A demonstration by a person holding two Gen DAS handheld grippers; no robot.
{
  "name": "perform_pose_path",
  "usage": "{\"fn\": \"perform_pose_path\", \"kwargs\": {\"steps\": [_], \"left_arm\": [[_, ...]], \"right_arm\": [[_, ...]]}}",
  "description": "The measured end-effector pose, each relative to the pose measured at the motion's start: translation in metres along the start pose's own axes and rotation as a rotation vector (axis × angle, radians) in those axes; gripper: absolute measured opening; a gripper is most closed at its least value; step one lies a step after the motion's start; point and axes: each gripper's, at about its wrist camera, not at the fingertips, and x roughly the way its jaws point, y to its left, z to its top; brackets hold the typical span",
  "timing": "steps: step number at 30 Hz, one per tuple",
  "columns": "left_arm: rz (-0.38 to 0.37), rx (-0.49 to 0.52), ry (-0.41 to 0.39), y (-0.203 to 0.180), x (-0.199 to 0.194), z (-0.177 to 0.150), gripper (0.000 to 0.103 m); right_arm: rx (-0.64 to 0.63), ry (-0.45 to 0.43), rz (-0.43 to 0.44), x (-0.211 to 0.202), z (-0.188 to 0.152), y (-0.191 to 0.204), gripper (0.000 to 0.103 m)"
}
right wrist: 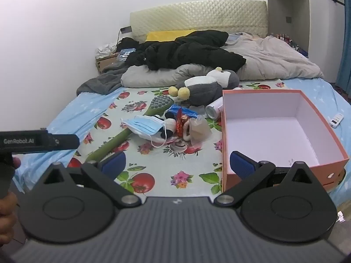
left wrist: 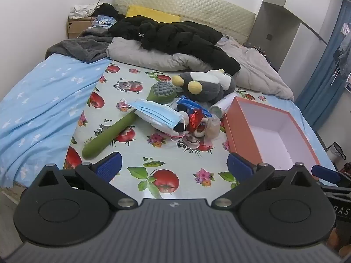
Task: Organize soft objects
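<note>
Nearest the lens, the left gripper (left wrist: 174, 167) hangs over the fruit-printed sheet (left wrist: 175, 153) with its blue pads spread wide and nothing between them; the right gripper (right wrist: 177, 164) is likewise wide apart and empty, its right pad just in front of the orange box (right wrist: 285, 131). That box stands open on the right side of the bed, white inside, with nothing in it. To its left lies the clutter — a blue face mask (left wrist: 156, 112) draped over a small pile, a green massage brush (left wrist: 122, 123) beside it, a white can (right wrist: 214, 108) on its side. Behind them lies a grey plush toy (left wrist: 206, 85), against the grey duvet (left wrist: 153, 54).
</note>
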Motion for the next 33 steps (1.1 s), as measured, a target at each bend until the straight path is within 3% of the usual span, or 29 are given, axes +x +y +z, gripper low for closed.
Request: {"fn": "perform_pose_path", "kwargs": {"steps": [33], "left_arm": [[-0.015,0.013,-0.001,-0.0070,0.0047,-0.0023,0.103]], "right_arm": [[0.009,0.025,-0.029,0.0005,-0.0023,-0.0002,0.103]]}}
